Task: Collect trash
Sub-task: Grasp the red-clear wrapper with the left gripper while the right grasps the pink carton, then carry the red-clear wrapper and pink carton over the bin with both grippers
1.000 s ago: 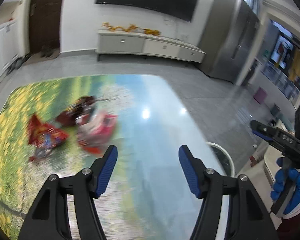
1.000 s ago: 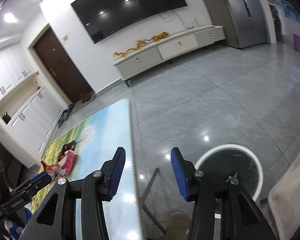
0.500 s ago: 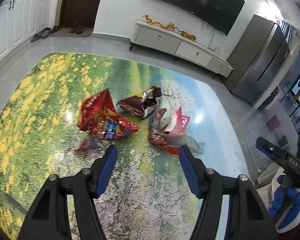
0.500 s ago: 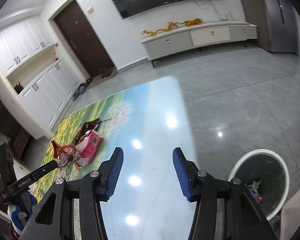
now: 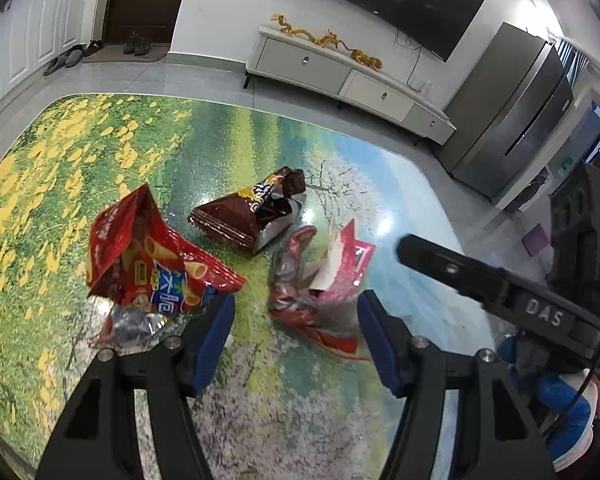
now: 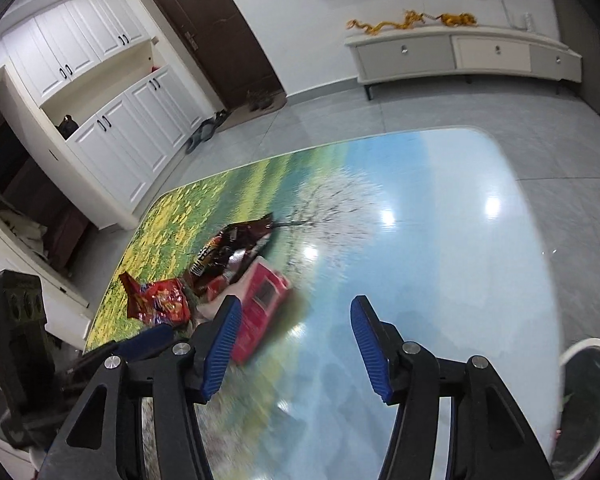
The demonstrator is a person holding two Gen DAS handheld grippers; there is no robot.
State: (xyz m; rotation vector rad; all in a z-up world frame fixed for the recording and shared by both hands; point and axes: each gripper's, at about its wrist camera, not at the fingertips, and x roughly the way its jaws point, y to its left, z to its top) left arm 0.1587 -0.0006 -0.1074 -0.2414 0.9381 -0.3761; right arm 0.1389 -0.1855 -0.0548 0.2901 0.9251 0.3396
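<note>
We're holding the left gripper (image 5: pixel 296 340) spread wide, nothing between its fingers, just above the table (image 5: pixel 260 420). The pink wrapper (image 5: pixel 320 284) is lying right in the gap ahead of it, nearer the right-hand finger, touching neither as far as we can tell. Its long axis is running roughly away from us and a bit rightward, so the jaws are already straddling it across the short way; we're judging a short push forward and down, then a close, is all that's needed. Just left of the left-hand finger the red snack bag (image 5: pixel 152 264) is sitting crumpled, a silver scrap (image 5: pixel 134 322) under its near edge, close enough that the finger could snag it on the way in. Further back, the brown wrapper (image 5: pixel 252 212) is lying behind the gap between the other two, near but apart from the pink one. The right gripper (image 6: pixel 296 344) is also spread and empty, hanging over bare tabletop with the pile off to its left; in its view the pink wrapper is blurred, showing beside its left-hand finger. So the left one is clearly nearer and we're taking the pick with it. The white bin (image 6: pixel 592 392) is standing on the floor past the table's right edge, well apart from the trash, so the carry is going rightward.
</note>
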